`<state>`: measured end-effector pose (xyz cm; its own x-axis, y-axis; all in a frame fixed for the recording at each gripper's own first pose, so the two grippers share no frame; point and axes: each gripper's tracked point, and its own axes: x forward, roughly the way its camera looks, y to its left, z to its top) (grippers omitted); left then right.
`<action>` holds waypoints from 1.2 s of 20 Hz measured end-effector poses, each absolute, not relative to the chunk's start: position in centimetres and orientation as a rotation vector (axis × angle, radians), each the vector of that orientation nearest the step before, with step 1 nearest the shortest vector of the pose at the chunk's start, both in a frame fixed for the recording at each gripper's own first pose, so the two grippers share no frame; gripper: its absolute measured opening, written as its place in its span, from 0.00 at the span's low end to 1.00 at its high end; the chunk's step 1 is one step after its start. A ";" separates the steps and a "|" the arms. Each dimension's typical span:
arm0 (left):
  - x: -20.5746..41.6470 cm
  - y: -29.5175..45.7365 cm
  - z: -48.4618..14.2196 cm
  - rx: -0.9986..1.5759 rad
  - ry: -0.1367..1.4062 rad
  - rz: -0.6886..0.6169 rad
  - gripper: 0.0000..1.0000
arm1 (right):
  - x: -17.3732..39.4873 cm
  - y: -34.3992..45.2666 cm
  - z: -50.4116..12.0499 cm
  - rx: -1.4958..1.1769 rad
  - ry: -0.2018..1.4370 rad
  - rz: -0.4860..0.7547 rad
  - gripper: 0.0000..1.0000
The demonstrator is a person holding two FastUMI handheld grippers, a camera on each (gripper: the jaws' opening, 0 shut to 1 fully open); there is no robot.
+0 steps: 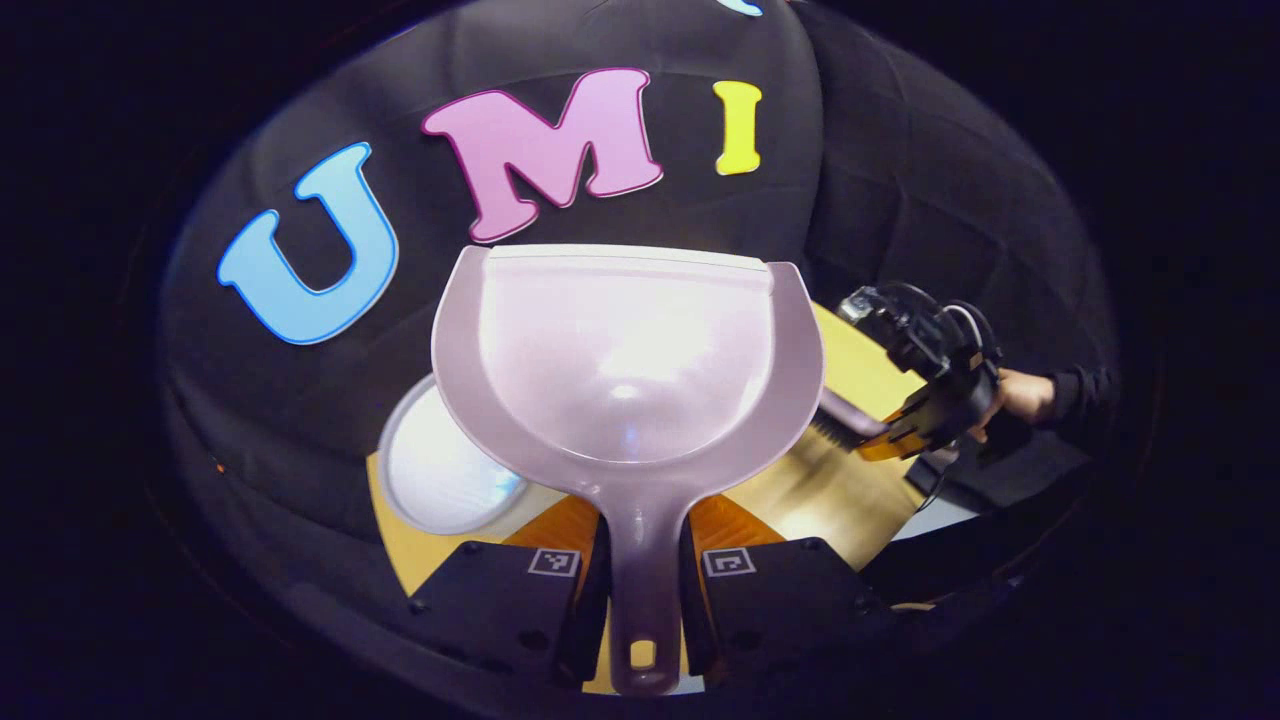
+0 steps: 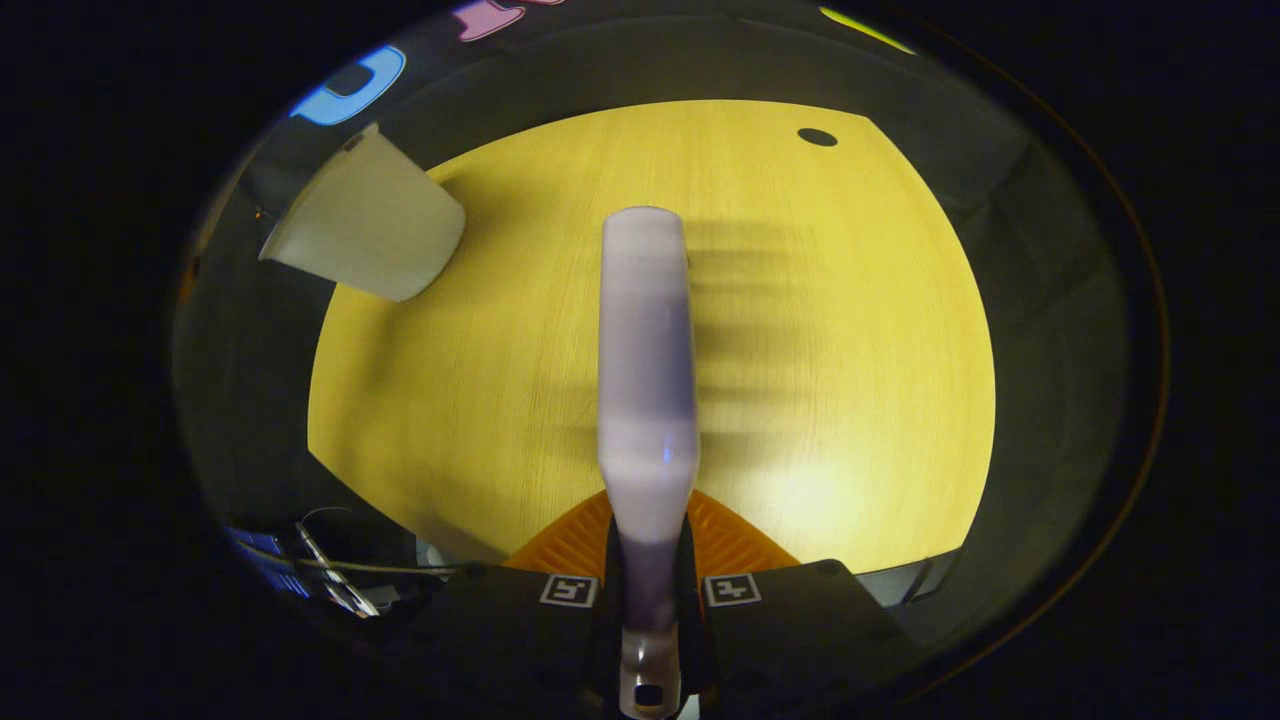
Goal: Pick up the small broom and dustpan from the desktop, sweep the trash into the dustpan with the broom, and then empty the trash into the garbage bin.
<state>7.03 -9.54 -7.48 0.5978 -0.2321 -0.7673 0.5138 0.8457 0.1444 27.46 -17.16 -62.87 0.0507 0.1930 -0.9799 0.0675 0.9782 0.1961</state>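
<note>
My left gripper is shut on the handle of the pale lilac dustpan. The pan is lifted and tipped up, its hollow facing the camera, and its inner face looks bare. Behind its lower left edge shows the round white garbage bin. My right gripper is shut on the handle of the small lilac broom, which reaches out over the yellow desktop. In the left gripper view, the right gripper holds the broom's dark bristles just beside the pan's right rim.
The bin stands at the desktop's far left corner in the right gripper view. A small dark hole lies near the far edge. Cables hang off the near left. A person's hand grips the right tool.
</note>
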 end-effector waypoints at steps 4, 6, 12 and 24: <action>4.3 -14.4 -15.7 0.191 0.917 -0.394 0.29 | 27.7 -17.4 -64.6 0.232 1.535 0.022 0.24; 3.1 -16.1 -19.4 0.106 0.979 -0.342 0.29 | 27.4 -17.2 -66.1 0.213 1.563 0.024 0.24; 0.8 -14.9 -24.5 0.018 1.174 -0.137 0.29 | 28.6 -15.4 -71.1 0.187 1.678 0.032 0.25; 0.5 -14.9 -25.0 -0.056 1.295 -0.127 0.29 | 30.1 -13.6 -75.2 0.059 1.732 0.036 0.25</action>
